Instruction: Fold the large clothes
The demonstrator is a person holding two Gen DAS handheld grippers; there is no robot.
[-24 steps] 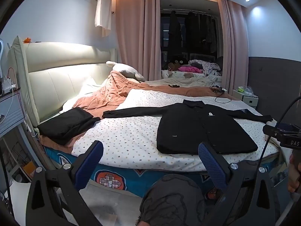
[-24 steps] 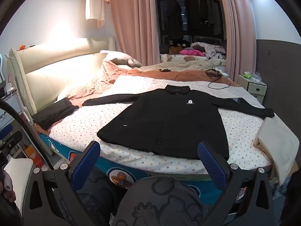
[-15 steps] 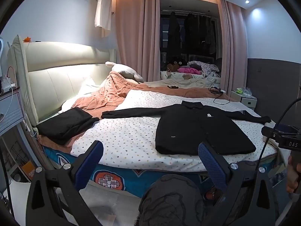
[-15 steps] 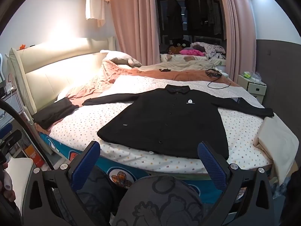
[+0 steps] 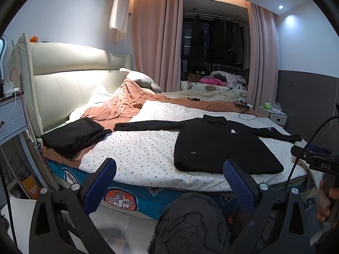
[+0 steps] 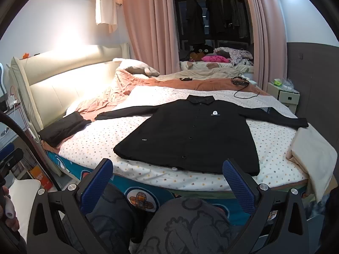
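Coat: the black coat (image 6: pixel 190 135) lay face up on the spotted sheet (image 6: pixel 118 133), filling the middle of the right wrist view; in the left wrist view it sat right of centre (image 5: pixel 222 146). I judged it had been spread flat with buttons up so the folds could be made cleanly.
Sleeves: both were stretched straight out from the shoulders, the left sleeve (image 6: pixel 125 112) reaching toward the left of the frame and the right sleeve (image 6: pixel 281 119) toward the right edge; laid so, I reckoned, to be turned in over the body first.
Hem: the bottom edge (image 6: pixel 186 167) ran along the near side of the bed, closest to me.
My right gripper (image 6: pixel 167 175): its jaws stood wide apart and gripped nothing, low in the frame, with the hem just above them in the picture and not touching.
My left gripper (image 5: pixel 169 174): jaws likewise wide and bare, at the bottom of the frame; the coat's near corner showed above its right-hand finger, apart from it.
Stage: folding not yet begun, by my judgement.
Folded dark garment (image 5: pixel 74 133): lay at the left of the frame on the orange blanket (image 5: pixel 127 103), near the headboard (image 5: pixel 70 78), probably set aside.
Cream cloth (image 6: pixel 313 156): draped over the bed's right corner, just beside the right cuff.
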